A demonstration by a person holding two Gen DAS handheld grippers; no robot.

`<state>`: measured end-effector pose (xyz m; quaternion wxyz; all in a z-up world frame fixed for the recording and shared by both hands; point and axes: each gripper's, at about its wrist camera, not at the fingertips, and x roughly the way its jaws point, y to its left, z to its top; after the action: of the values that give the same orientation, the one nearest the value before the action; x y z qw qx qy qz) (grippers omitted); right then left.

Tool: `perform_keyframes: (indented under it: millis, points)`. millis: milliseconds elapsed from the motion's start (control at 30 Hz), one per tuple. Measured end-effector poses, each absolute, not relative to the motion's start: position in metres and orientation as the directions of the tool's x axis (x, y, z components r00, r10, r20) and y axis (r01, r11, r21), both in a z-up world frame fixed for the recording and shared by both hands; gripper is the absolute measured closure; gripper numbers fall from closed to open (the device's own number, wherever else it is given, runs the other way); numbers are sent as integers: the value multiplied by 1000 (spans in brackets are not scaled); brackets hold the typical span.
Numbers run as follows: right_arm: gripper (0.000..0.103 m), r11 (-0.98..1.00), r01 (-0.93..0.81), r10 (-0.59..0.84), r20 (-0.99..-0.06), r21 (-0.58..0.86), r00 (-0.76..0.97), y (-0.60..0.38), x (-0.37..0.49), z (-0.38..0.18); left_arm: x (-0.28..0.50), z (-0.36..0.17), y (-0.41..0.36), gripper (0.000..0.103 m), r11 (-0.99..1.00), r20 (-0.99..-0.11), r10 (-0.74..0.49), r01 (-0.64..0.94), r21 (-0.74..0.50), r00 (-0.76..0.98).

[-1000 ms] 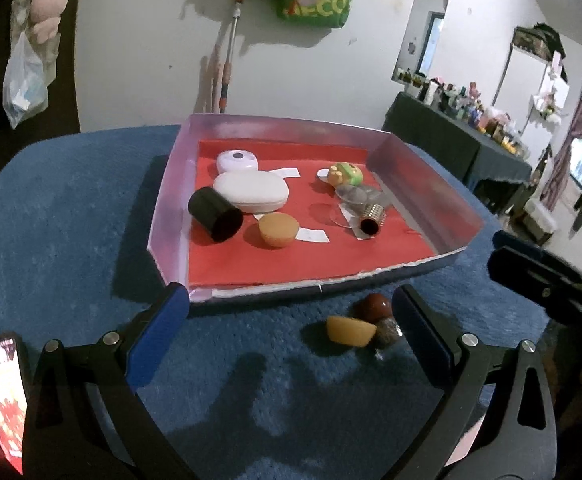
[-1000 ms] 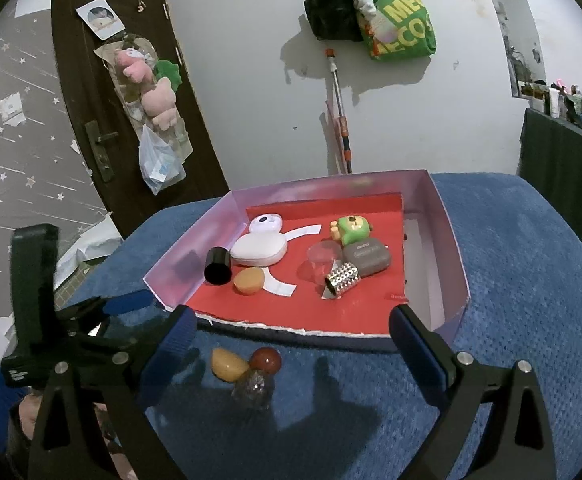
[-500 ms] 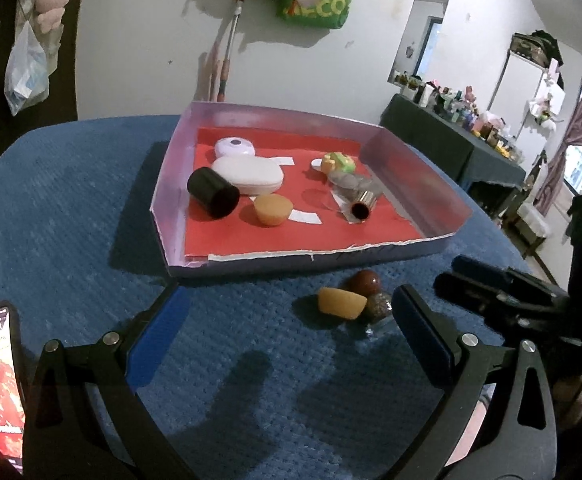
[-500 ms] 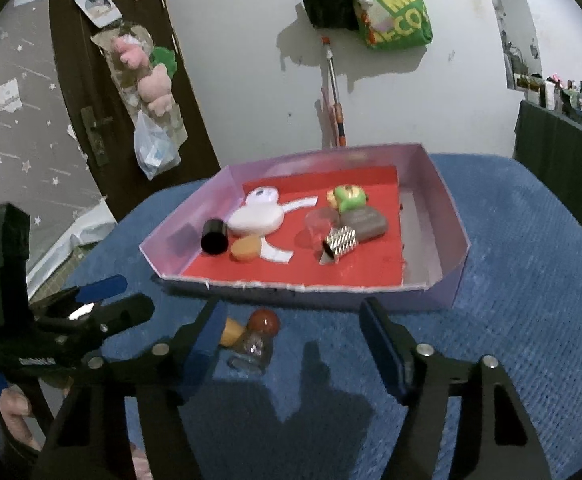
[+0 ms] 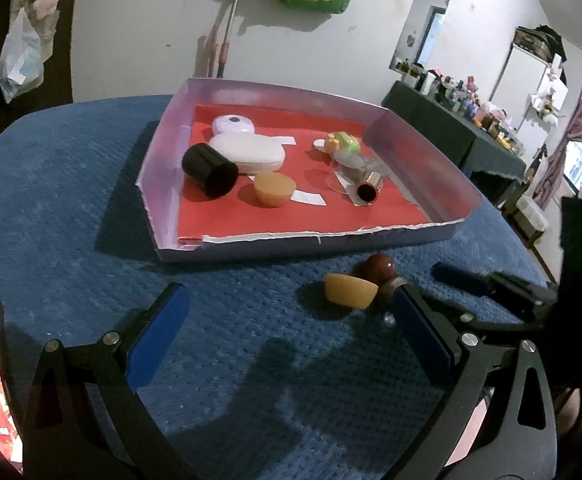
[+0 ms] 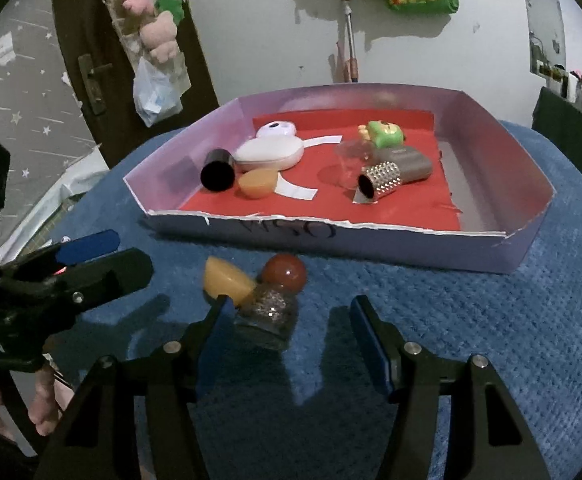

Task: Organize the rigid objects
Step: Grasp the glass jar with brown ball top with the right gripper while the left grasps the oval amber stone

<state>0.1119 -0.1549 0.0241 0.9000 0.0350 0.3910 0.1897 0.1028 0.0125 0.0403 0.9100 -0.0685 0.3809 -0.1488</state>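
Blue textured cloth is covering the counter (image 6: 511, 332) where we are working, and a shallow lilac tray (image 6: 371, 240) with a red floor is sitting on it. Inside the tray we are seeing a black cylinder (image 6: 217, 172) lying on its side, a white oval case (image 6: 269, 154), an orange cup (image 6: 257, 183), a studded silver tube (image 6: 381, 180), a grey block (image 6: 407, 164) and a green toy (image 6: 385, 133). Just in front of the tray's near wall three loose pieces are lying together, touching: a yellow wedge (image 6: 227, 280), a red-brown ball (image 6: 284, 274) and a small glittery clear jar (image 6: 269, 316). We are holding the right tongs (image 6: 287, 324) around the jar, their jaws closing; the left pad is right beside the jar and the right pad is standing clear of it. Our left tongs (image 5: 287, 324) are hovering wide apart over the cloth, gripping nothing, with the yellow wedge just beside the right finger
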Motion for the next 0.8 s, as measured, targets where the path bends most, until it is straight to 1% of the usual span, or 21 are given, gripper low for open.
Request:
perform_keyframes:
  millis: [133, 200, 267, 367, 500, 633, 700, 800]
  points:
    - [40, 944, -282, 319, -687, 171, 653, -168, 105, 31, 105, 36, 3, 0, 937, -679, -348, 253, -240, 646]
    - [44, 950, -274, 301, -690, 152, 658, -173, 104, 34, 105, 34, -1, 0, 937, -686, -348, 269, -225, 639]
    - [44, 944, -288, 317, -694, 164, 646, -175, 104, 32, 104, 34, 0, 0, 941, -692, -335, 269, -208, 639]
    - [47, 936, -309, 333, -704, 167, 628, -169, 107, 27, 105, 34, 5, 0, 939, -696, -340, 266, -218, 632]
    - [55, 928, -329, 350, -715, 177, 605, -160, 115, 19, 108, 32, 1, 0, 937, -705, -343, 283, -206, 621]
    - [57, 921, -335, 370, -710, 198, 599, -163, 119, 19, 113, 27, -9, 1, 931, -715, -350, 307, -197, 605]
    - [60, 921, -332, 372, -704, 202, 604, -168, 119, 21, 115, 25, -15, 1, 931, -721, -345, 316, -182, 601]
    - [61, 925, -321, 369, -695, 205, 618, -177, 118, 26, 118, 21, -23, 1, 938, -735, -311, 321, -134, 603]
